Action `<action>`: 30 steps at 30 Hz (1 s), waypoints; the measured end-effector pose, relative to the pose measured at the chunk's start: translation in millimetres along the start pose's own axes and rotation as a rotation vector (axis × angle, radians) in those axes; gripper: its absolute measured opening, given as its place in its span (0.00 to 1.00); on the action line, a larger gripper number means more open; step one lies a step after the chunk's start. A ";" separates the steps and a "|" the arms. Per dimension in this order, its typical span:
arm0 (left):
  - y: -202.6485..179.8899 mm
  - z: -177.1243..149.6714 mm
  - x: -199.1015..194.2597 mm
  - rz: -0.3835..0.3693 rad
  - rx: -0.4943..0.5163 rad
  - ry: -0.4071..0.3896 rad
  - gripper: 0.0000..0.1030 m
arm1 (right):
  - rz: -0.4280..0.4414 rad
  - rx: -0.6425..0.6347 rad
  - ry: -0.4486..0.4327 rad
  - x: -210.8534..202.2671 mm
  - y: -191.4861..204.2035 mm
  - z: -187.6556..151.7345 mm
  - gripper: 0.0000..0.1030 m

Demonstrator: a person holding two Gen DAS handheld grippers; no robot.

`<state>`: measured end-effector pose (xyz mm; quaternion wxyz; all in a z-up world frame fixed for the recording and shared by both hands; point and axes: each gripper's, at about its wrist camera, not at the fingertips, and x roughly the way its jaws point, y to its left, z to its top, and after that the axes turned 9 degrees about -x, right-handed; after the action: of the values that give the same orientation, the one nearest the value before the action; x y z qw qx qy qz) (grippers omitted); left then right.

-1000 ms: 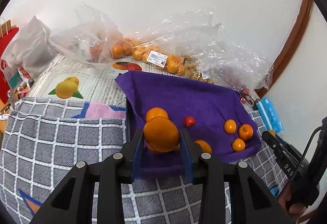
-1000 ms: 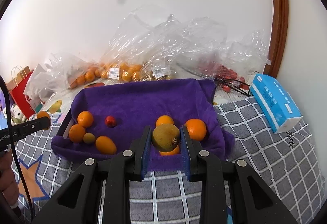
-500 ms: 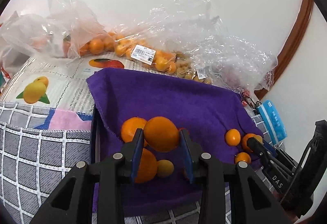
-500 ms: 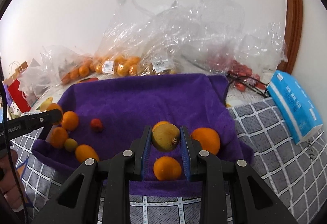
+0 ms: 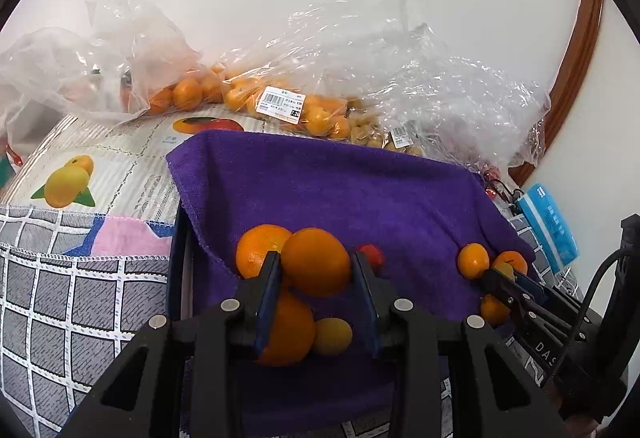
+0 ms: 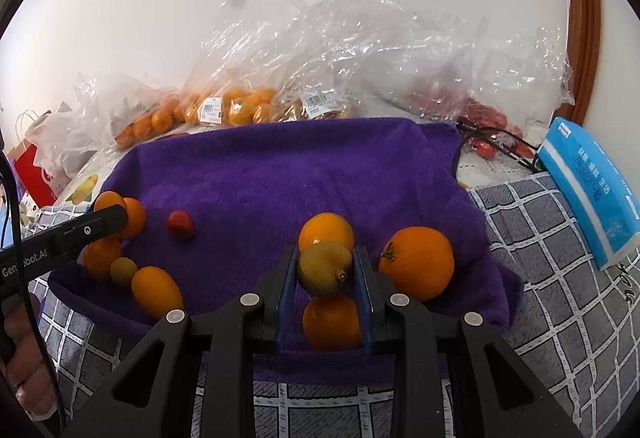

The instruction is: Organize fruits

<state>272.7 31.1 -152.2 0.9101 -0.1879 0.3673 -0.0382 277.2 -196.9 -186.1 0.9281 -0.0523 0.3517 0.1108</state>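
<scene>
- Orange [image 5: 316, 262] – round, smooth, likely slippery – sat clamped across its middle in the left gripper [image 5: 316, 278], above the purple towel [image 5: 340, 190].
- Right gripper [image 6: 325, 274] pinched a greenish lemon [image 6: 325, 268] likewise.

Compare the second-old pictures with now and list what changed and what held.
Both tongs came down and forward over the purple towel, so the loose fruit there looms closer. Unchanged: the left tongs stay clamped on the orange, the right tongs on the yellow-green fruit; nothing was released.
</scene>
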 end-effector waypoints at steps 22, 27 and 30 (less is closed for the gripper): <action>-10.3 4.4 -71.6 0.047 0.060 -0.014 0.51 | 0.002 0.043 -0.098 -76.5 7.1 11.3 0.54; -19.0 -6.9 -124.8 0.025 0.057 -0.045 0.66 | -0.059 0.047 -0.096 -123.2 22.3 6.1 0.55; -28.4 -18.7 -155.6 0.029 0.079 -0.076 0.72 | -0.067 0.062 -0.082 -151.3 26.7 -0.2 0.59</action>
<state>148.7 31.2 -52.2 0.9306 -0.1478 0.3333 -0.0325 160.4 -196.6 -86.2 0.9461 -0.0305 0.3146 0.0705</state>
